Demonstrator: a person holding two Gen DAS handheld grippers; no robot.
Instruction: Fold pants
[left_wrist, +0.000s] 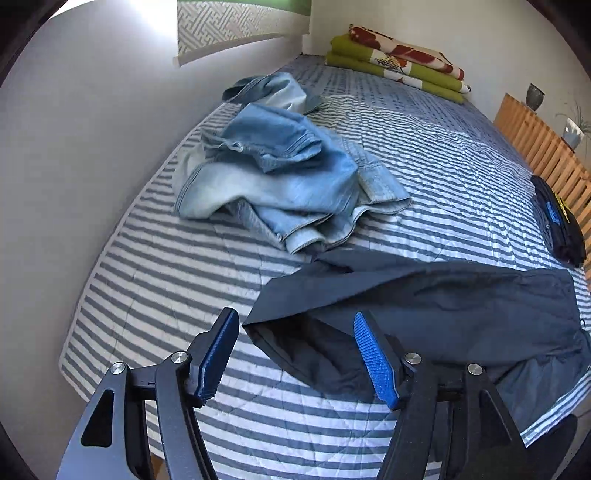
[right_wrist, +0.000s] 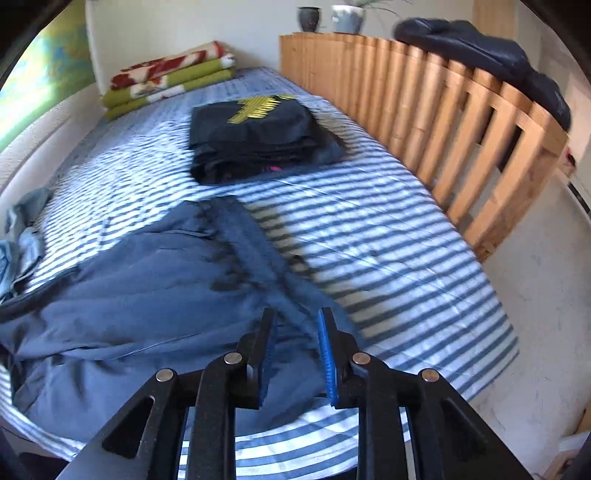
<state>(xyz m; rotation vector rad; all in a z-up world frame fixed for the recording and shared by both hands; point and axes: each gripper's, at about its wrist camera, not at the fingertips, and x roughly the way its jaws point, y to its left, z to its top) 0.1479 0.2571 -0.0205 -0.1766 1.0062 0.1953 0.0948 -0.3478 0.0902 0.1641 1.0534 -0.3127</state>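
1. Well, the dark navy pants (left_wrist: 424, 306) lie rumpled across the near edge of the striped bed (left_wrist: 424, 155).
2. The left gripper (left_wrist: 295, 354) hovers spread wide over one leg opening, gripping nothing.
3. The right gripper (right_wrist: 297, 350) stands narrowly parted around the waistband area (whether cloth is pinched, I cannot tell).
4. Crumpled light jeans (left_wrist: 280, 181) sit farther back; a folded black stack (right_wrist: 258, 136) rests beside the wooden rail (right_wrist: 461, 122).
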